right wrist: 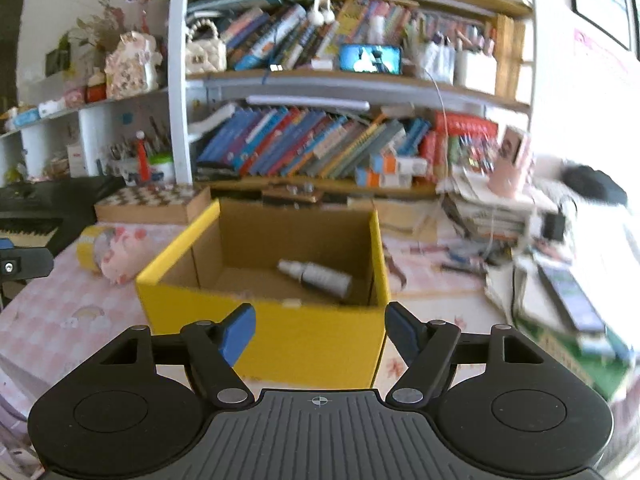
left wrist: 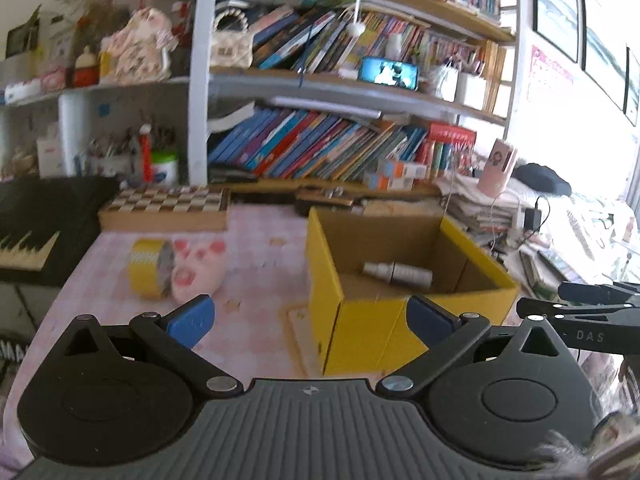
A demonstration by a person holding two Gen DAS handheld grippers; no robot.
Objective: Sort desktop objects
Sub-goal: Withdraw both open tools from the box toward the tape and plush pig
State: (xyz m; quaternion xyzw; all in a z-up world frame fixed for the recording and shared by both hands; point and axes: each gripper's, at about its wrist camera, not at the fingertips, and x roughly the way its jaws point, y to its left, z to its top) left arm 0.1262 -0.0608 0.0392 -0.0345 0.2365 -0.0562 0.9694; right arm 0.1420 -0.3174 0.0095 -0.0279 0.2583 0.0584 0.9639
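Both the left hand-held gripper (left wrist: 310, 322) and right hand-held gripper (right wrist: 320, 334) are held spread and empty. A spray bottle (right wrist: 316, 277) is laid inside the yellow box (right wrist: 280, 332).

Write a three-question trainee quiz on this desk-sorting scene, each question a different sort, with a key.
1. True or false: the spray bottle lies on its side inside the yellow box.
2. Which two things lie touching on the tablecloth to the left of the box? A) tape roll and pink pig toy B) phone and chessboard C) cup and book
3. Fill in: both the left gripper and the right gripper are ____ and hold nothing.

Key: 1 true; 2 A; 3 open.
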